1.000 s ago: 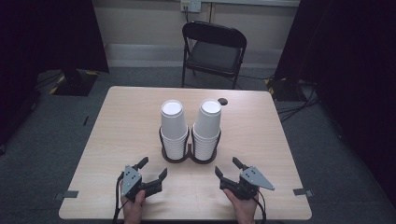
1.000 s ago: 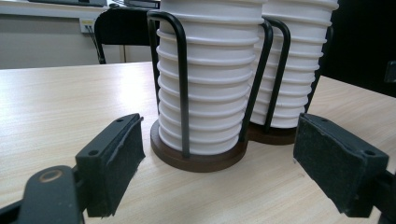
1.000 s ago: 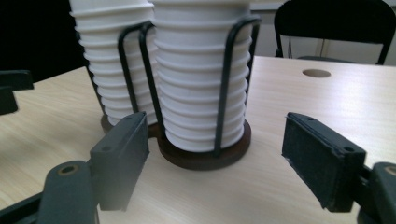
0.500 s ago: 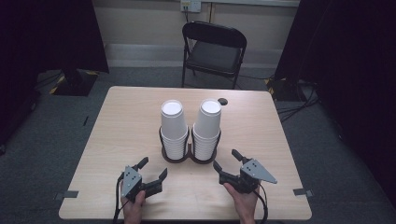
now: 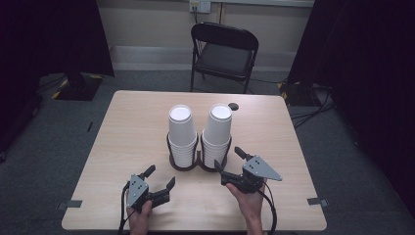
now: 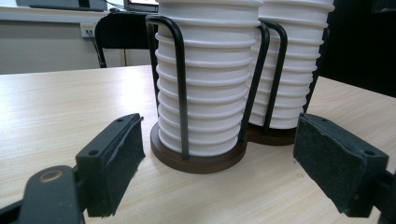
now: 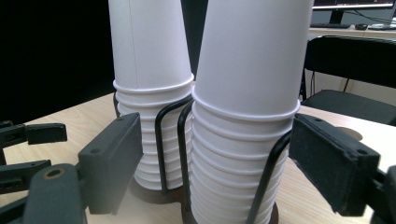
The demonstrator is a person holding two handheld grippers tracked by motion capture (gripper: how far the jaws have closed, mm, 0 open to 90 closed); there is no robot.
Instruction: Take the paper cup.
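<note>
You are holding the left gripper (image 5: 157,178) and right gripper (image 5: 227,162) wide open and empty; both cup stacks (image 5: 182,132) are sitting untouched on the counter (image 5: 127,127)

No legible text, seemingly.

— Where are we? What do we log for the setting?

— A lab or recording studio, we say. We list: black curtains (image 5: 362,73) on both sides, grey carpet (image 5: 44,147) with tape marks (image 5: 73,203), cables (image 5: 313,110) across the floor, a wall socket (image 5: 199,6), one black folding chair (image 5: 222,54) behind a bare wooden table (image 5: 132,132).

— Anything more?

— A monitor (image 7: 352,3) and keyboard (image 7: 334,25) on a desk behind.
</note>
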